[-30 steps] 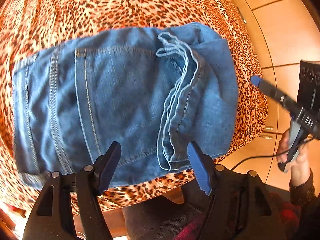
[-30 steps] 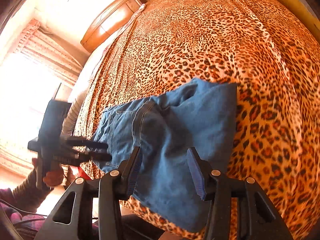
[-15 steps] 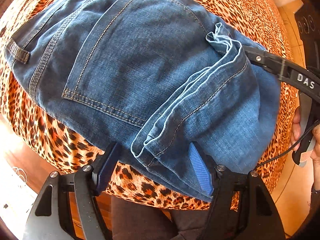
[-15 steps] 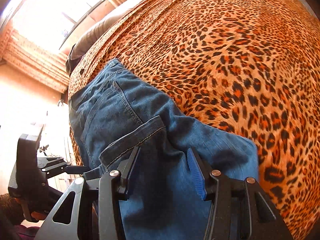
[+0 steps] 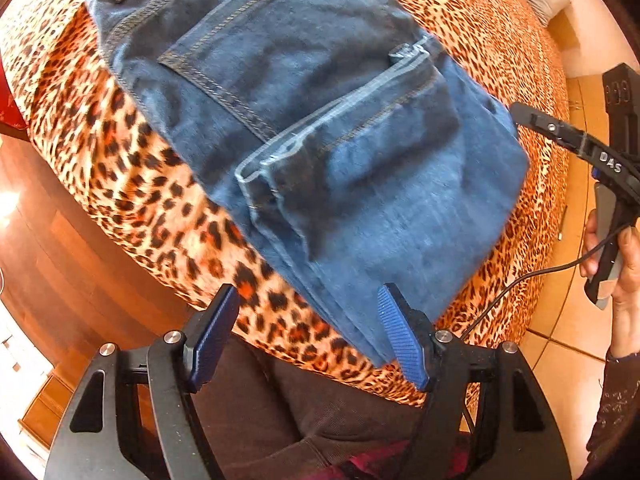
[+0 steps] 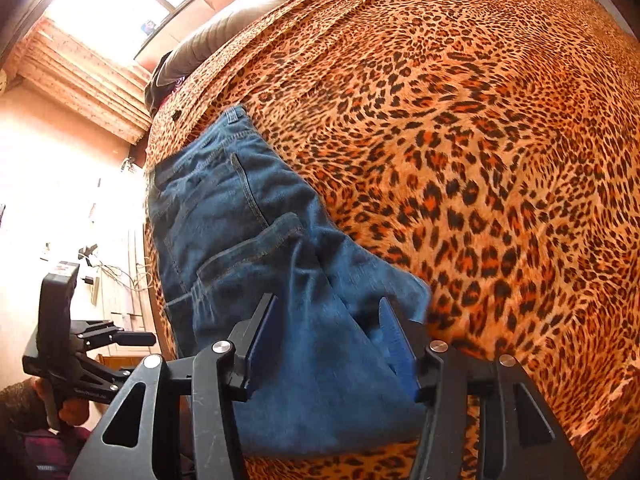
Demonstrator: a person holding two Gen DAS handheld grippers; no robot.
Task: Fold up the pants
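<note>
Both views have swung round the folded pants [image 5: 320, 128] within the last second, so the bundle now runs diagonally, waistband far, folded end near the bed [image 5: 100, 112] edge. On the left, the left claw [image 5: 308, 340] hangs spread, its right pad just beside the near corner, nothing pinched. On the right, the right claw [image 6: 326, 344] has just been opening; denim lies between its pads, which look slack on it. I judge the folding nearly finished, with only tidying left.

Blue pants [image 5: 320, 140], leopard-print bedspread [image 6: 480, 140]
</note>
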